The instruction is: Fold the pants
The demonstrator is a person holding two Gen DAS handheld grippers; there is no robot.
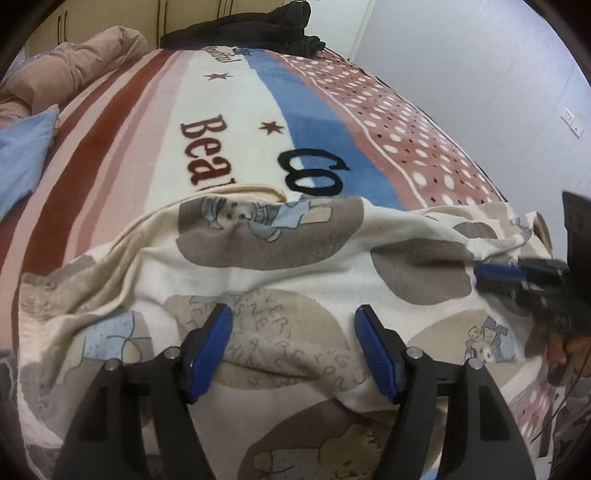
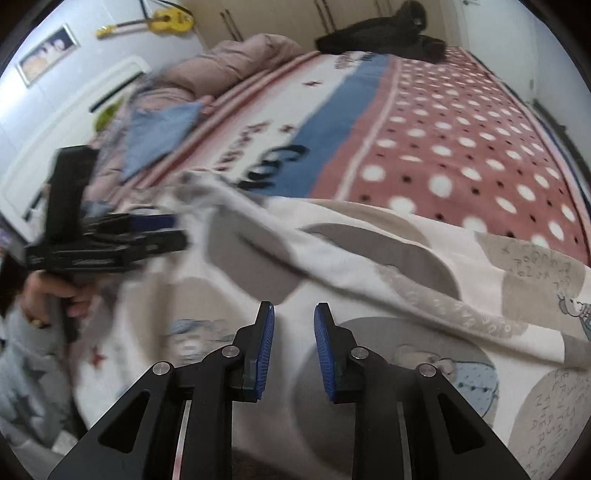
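Observation:
Cream pants (image 1: 295, 266) printed with grey ovals and small bears lie spread and rumpled across the near part of the bed. A ridge of cloth (image 2: 369, 273) runs diagonally over them. My left gripper (image 1: 293, 317) hovers just above the pants, open wide, with nothing pinched between its blue pads. From the right wrist view it shows blurred at the left (image 2: 177, 230), held by a person's hand (image 2: 55, 295). My right gripper (image 2: 294, 314) is narrowly open over the cloth, its pads apart and empty. In the left wrist view it sits at the pants' right edge (image 1: 480, 277).
A striped and dotted blanket (image 1: 332, 122) covers the bed. Dark clothes (image 1: 258, 26) are piled at the far end. A pink duvet (image 1: 74, 62) and a blue cloth (image 1: 22, 158) lie on the left side. A yellow guitar (image 2: 166, 20) hangs on the wall.

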